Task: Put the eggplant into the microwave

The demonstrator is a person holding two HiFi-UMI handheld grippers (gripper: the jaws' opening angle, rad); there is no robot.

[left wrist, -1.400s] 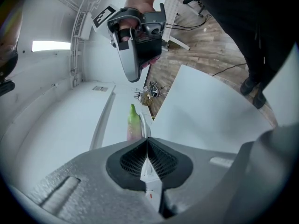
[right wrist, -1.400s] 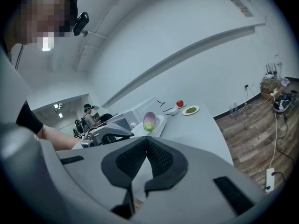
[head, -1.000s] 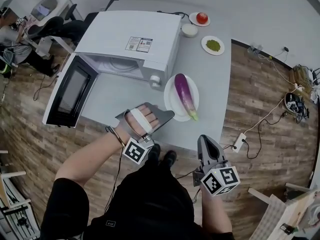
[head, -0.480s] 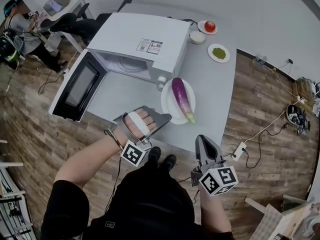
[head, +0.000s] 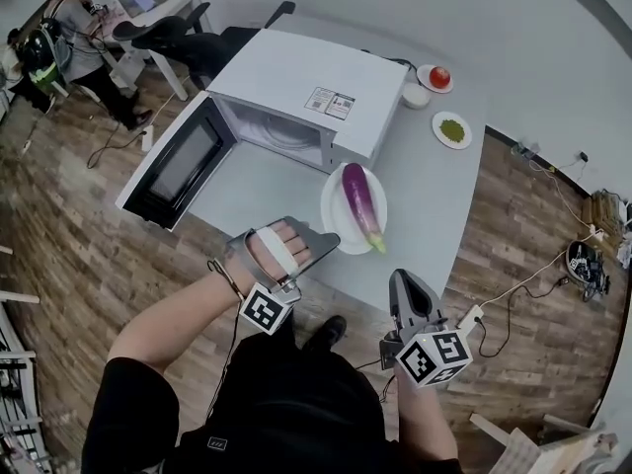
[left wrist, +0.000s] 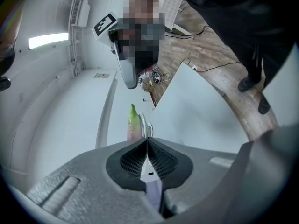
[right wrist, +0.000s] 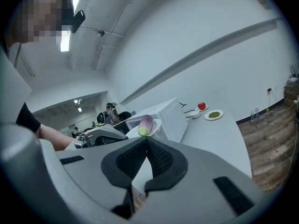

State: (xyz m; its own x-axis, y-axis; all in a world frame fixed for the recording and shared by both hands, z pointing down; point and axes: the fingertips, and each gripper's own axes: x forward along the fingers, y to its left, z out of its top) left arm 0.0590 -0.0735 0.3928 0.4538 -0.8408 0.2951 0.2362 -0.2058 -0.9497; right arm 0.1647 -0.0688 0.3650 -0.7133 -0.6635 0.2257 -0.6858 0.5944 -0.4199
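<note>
Left gripper (head: 332,233) and right gripper (head: 403,278) point forward, fingers pressed together on both.

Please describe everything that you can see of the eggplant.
The eggplant is long, glossy and purple, paler toward its green stem end, which points to the near edge of the table. It lies flat and whole on a white plate, beside the front corner of the open microwave. Only the plate touches it.

This looks like an office-style test lab: a grey rectangular table (head: 434,200) with a white box-shaped microwave (head: 306,82) stands on brown wood-plank floor (head: 69,225) beside a white power strip (head: 472,316), while a seated person (head: 69,13) works at a white computer desk (head: 163,8) far left.
</note>
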